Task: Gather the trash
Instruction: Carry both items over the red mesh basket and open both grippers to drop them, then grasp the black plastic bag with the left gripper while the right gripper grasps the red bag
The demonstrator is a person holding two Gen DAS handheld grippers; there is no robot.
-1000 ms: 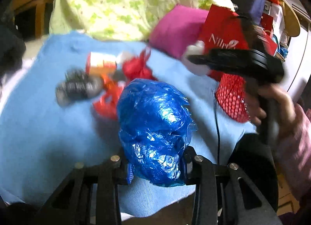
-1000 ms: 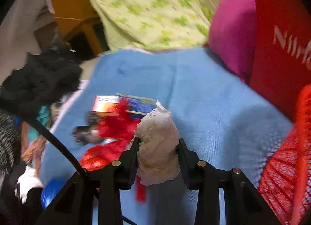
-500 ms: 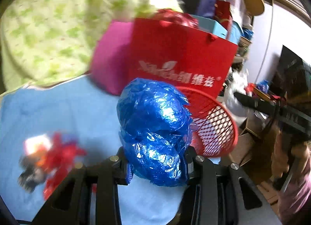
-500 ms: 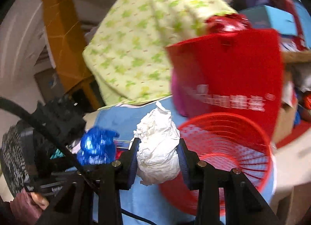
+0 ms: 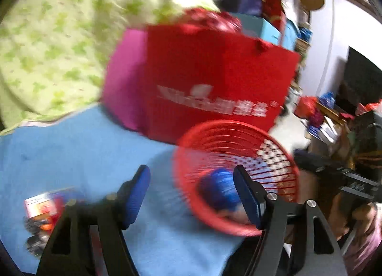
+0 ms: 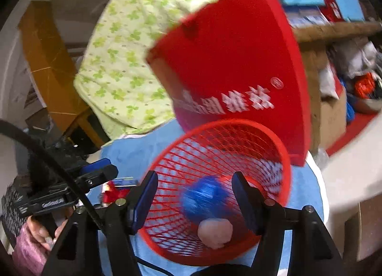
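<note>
A red mesh basket (image 5: 281, 156) (image 6: 238, 137) stands on the blue cloth (image 5: 71, 151). A crumpled blue plastic bag (image 5: 217, 192) (image 6: 203, 199) and a white paper wad (image 6: 214, 230) lie inside the basket. My left gripper (image 5: 193, 194) is open and empty, just left of and above the basket rim. My right gripper (image 6: 194, 202) is open and empty, above the basket mouth. The left gripper also shows in the right wrist view (image 6: 95, 173), held by a hand at the left.
A red paper bag (image 5: 214, 85) (image 6: 234, 73) stands behind the basket, with a pink cushion (image 5: 124, 85) and a green-patterned quilt (image 5: 59, 37) beside it. More red and boxed trash (image 5: 45, 209) lies on the cloth at the left. Cluttered shelves are at the right.
Both grippers have opened. The blue bag has left the left gripper and the white wad the right gripper; both now lie in the red basket.
</note>
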